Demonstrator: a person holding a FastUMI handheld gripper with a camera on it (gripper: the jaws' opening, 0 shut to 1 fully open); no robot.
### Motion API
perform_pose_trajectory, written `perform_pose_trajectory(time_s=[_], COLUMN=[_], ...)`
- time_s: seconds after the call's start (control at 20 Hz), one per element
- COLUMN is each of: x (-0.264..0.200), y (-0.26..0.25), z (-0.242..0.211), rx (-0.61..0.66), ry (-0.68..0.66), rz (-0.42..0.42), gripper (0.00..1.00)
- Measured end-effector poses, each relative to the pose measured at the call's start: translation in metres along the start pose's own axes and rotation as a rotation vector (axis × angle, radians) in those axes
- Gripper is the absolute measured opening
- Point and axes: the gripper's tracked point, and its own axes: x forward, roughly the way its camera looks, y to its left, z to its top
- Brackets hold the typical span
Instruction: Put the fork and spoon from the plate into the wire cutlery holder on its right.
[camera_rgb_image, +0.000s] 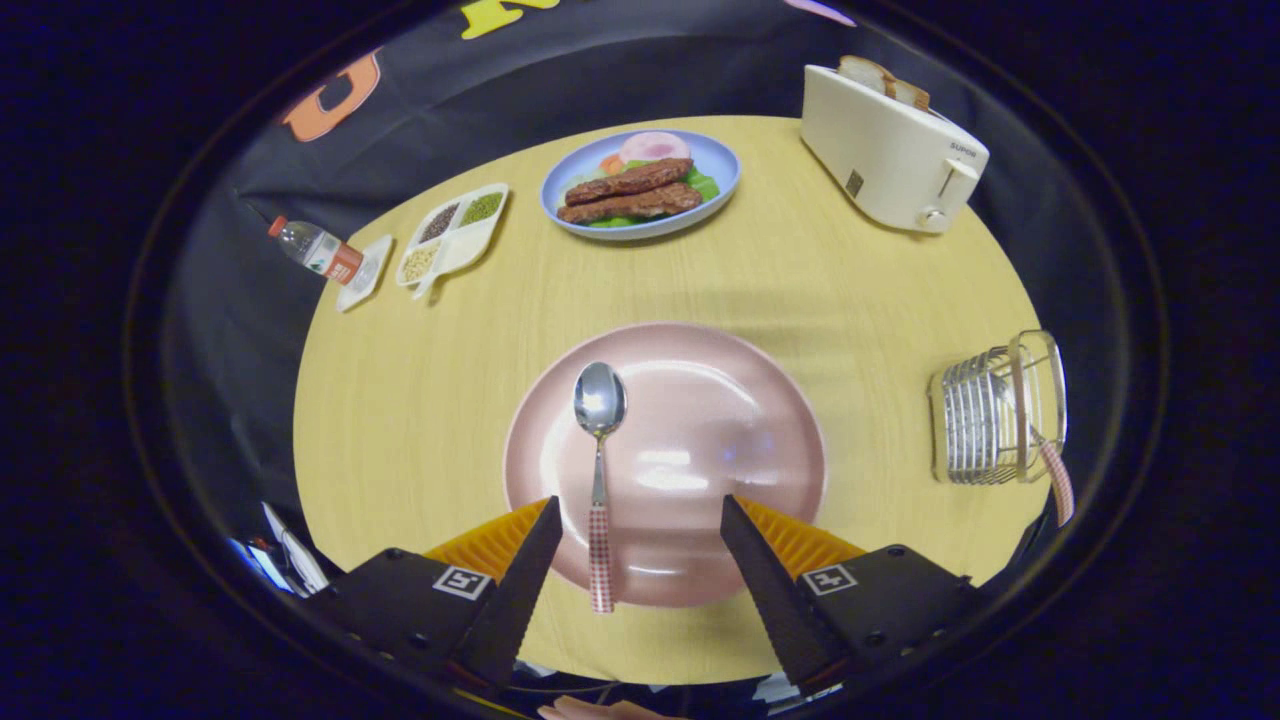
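Bright, even overhead light; white glare patches on the plate (720, 400), soft shadow band on the desk (420, 400) beyond it. Sharp near plate, fisheye bending outward.

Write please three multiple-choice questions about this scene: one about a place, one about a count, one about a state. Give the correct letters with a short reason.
1. Where does the spoon lie?
A. on the pink plate
B. in the toaster
C. beside the bottle

2. How many checked handles stick out of the wire cutlery holder?
A. none
B. one
C. three

3. How is the tool standing?
A. shut on the spoon
B. shut on the plate's rim
C. open

Answers: 1 A, the bowl and handle rest on the plate. 2 B, a single handle leans out of it. 3 C, the fingers stand wide apart, the spoon's handle between them nearer the left one.
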Motion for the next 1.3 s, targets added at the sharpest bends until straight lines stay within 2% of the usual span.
perform_pose_trajectory(time_s=[0.2,0.3,0.35,0.55,0.6,0.7,0.8,0.85,0.9,1.0,1.1,1.2,1.3], x=[0.017,0.024,0.026,0.038,0.040,0.039,0.040,0.042,0.045,0.048,0.043,0.041,0.033], y=[0.005,0.003,0.006,0.013,0.016,0.020,0.023,0.021,0.021,0.023,0.024,0.022,0.023], z=[-0.005,-0.005,-0.006,-0.013,-0.016,-0.017,-0.022,-0.026,-0.032,-0.033,-0.035,-0.035,-0.033], rx=[-0.019,-0.033,-0.048,-0.032,-0.032,-0.038,-0.048,-0.036,-0.023,-0.021,-0.026,-0.044,-0.076], ry=[-0.041,-0.074,-0.088,-0.090,-0.083,-0.076,-0.060,-0.051,-0.034,-0.030,-0.018,-0.019,-0.036], rz=[-0.038,-0.080,-0.082,-0.076,-0.064,-0.055,-0.065,-0.084,-0.087,-0.089,-0.095,-0.105,-0.108], gripper=[0.94,0.85,0.86,0.68,0.58,0.49,0.50,0.44,0.23,0.22,0.10,0.06,0.06])
